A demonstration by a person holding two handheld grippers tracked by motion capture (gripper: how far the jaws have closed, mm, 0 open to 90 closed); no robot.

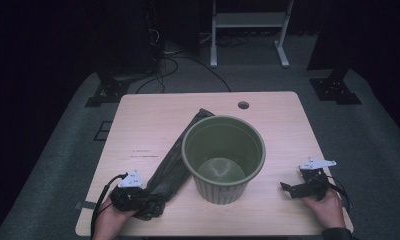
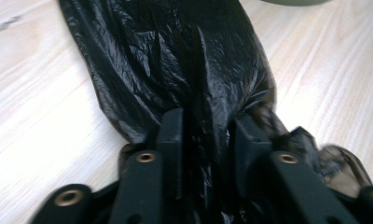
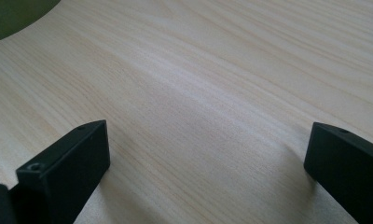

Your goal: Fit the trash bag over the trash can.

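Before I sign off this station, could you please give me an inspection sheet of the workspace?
Surface: pale wood table, round hole near the far edge.
Job's things: green bin upright, nothing inside; black bag lies flat beside it, its far end behind the bin.
Clutter: nothing seen.
Tongs: left tongs part open, with the bag's near end bunched between them; right tongs open over bare wood, nothing between them.
Cables: one trails from each tool; more lie on the floor behind.
Surroundings: dark room, grey carpet, white frame behind.
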